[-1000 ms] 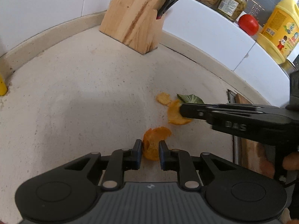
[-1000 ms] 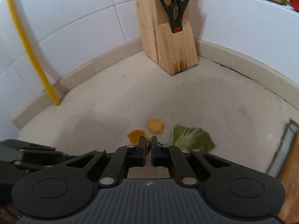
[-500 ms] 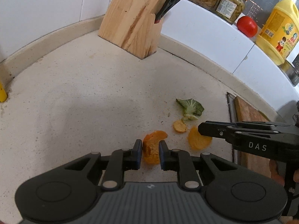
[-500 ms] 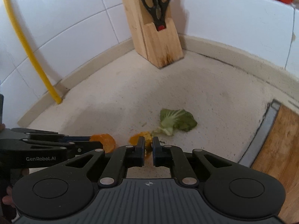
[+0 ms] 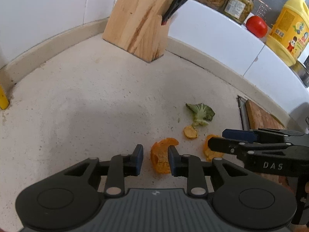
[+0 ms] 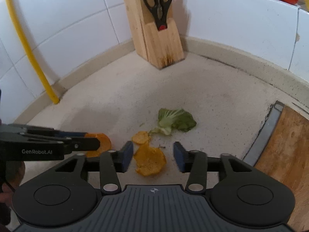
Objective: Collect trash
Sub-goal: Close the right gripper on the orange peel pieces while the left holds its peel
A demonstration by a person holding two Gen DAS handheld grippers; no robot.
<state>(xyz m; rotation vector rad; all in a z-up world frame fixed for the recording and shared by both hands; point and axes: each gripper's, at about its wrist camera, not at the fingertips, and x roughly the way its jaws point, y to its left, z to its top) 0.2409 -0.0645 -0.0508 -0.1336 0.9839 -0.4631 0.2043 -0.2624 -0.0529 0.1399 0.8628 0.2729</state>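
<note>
On the pale stone counter (image 5: 96, 106) lies a curled orange peel (image 5: 161, 158) between the fingers of my left gripper (image 5: 155, 159). Its jaws are opening, and a gap shows on the left side. A flat orange peel (image 6: 150, 160) lies between the fingers of my right gripper (image 6: 153, 154), whose jaws are opening wide and stand clear of it. Just beyond are a small peel scrap (image 6: 141, 137) and a green leaf (image 6: 175, 121). The left gripper (image 6: 87, 139) comes in from the left over the curled peel (image 6: 105, 142). The right gripper (image 5: 218, 139) reaches in from the right.
A wooden knife block (image 6: 156, 38) with black scissors (image 6: 158, 3) stands in the back corner. A yellow pipe (image 6: 29, 52) runs up the left wall. A wooden cutting board (image 6: 285, 154) lies at the right. Jars (image 5: 239, 5), a tomato (image 5: 256, 26) and a yellow bottle (image 5: 287, 31) sit on the ledge.
My right gripper was shut on the flat peel, drew it back toward the near side, then opened and left it lying on the counter. The left jaws have parted a little around the curled peel.
</note>
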